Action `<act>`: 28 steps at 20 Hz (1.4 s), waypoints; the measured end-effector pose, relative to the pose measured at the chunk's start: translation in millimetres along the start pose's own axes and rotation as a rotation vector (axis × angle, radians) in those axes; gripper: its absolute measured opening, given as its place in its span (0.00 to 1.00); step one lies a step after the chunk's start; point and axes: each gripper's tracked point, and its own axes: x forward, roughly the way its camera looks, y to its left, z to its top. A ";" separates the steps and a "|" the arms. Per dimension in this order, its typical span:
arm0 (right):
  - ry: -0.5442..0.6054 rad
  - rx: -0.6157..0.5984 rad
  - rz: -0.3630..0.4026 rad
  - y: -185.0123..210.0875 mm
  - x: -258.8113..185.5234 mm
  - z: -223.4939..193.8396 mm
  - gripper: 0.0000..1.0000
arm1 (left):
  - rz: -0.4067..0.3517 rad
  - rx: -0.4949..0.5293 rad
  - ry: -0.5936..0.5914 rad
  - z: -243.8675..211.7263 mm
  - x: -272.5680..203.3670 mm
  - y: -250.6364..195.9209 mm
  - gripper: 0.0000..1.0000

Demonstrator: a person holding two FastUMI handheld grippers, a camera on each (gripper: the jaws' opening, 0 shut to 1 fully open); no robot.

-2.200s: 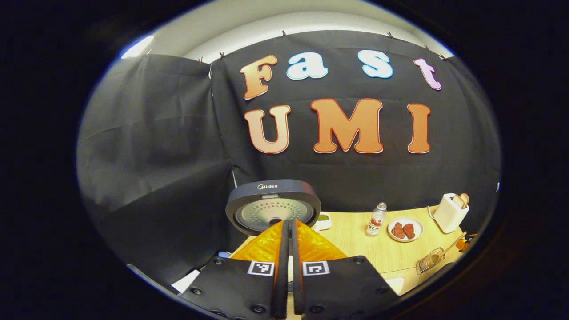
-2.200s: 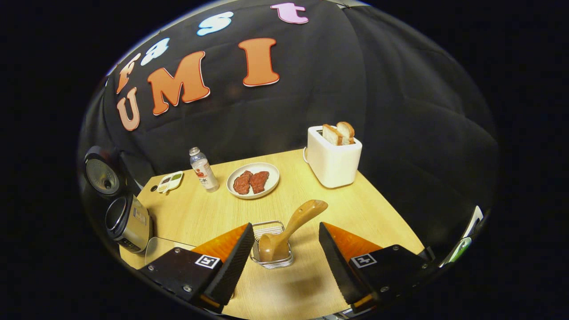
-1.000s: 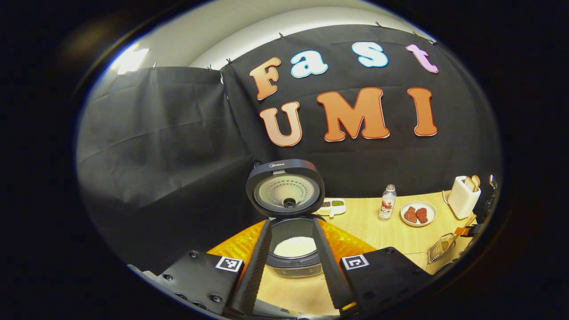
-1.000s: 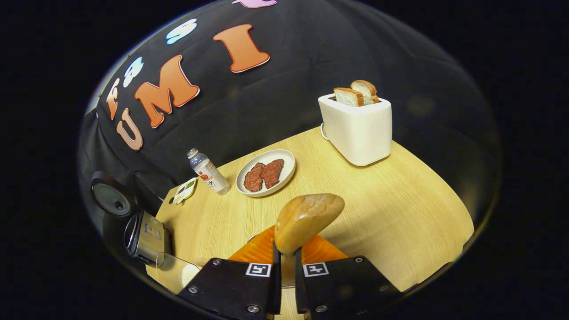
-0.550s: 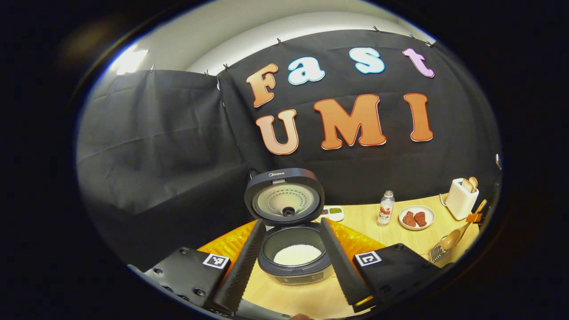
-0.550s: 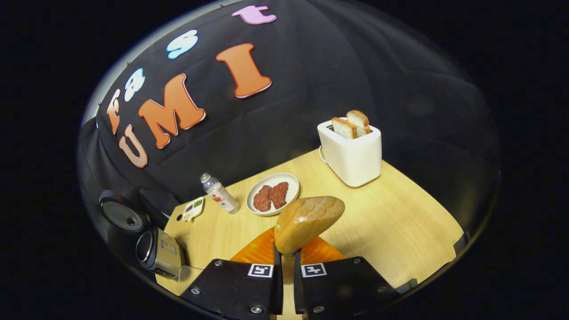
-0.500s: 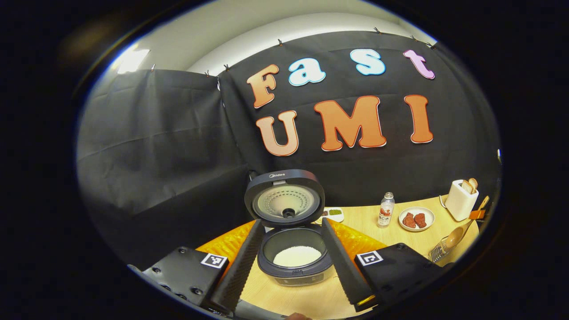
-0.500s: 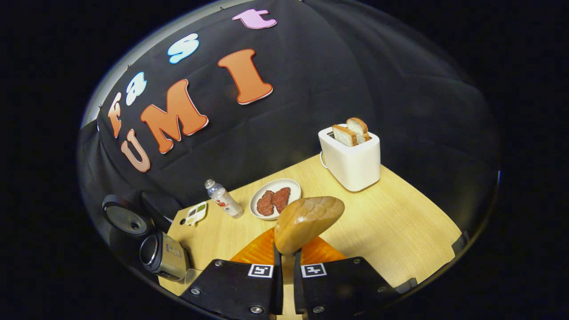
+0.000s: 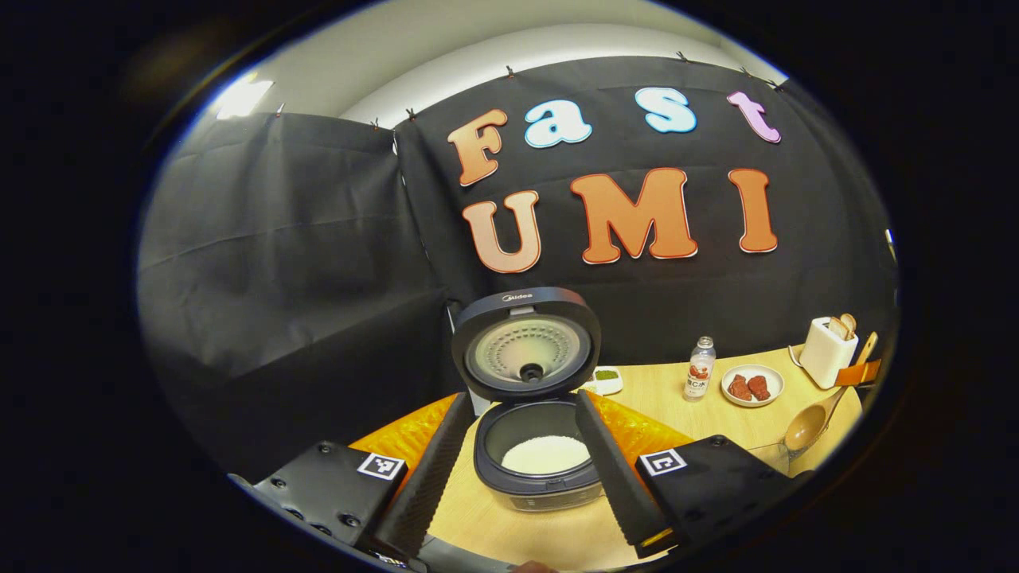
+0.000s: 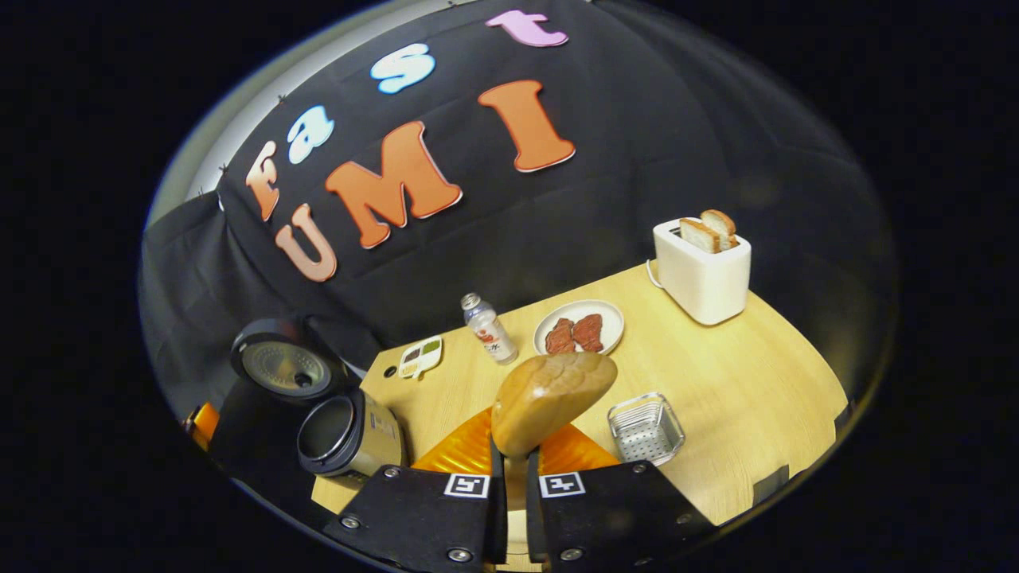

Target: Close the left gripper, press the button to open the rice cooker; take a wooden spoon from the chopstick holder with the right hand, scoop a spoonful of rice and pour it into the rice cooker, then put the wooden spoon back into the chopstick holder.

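right gripper point(image 10: 509, 465): clenching the wooden spoon point(image 10: 552, 398) by its handle, now lifted clear of the chopstick holder point(image 10: 646, 430); scooping is coming next.
left gripper point(image 9: 517, 469): fingers now spreading apart, holding nothing.
rice cooker point(image 9: 541, 465): lid standing open, round pot with white rice inside.
holder: wire mesh, sitting empty on the wooden table point(image 10: 740, 382).

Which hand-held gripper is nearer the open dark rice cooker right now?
Left. The left hand-held gripper is open, its fingers framing the open dark rice cooker just ahead. The right hand-held gripper, shut on the wooden spoon, is off to the cooker's side.
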 end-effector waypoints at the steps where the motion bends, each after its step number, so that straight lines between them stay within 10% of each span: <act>1: 0.018 -0.020 -0.001 5.7 3.4 -7.3 0.09 | 0.005 -0.001 0.001 -2.3 1.2 6.0 0.88; 17: 0.002 -0.733 -0.127 22.4 47.2 -99.5 0.07 | 0.085 0.027 0.071 -36.5 -1.3 56.1 0.92; 28: -0.039 -0.797 -0.138 37.8 55.7 -142.9 0.07 | 0.100 0.036 0.100 -46.2 0.5 71.4 0.92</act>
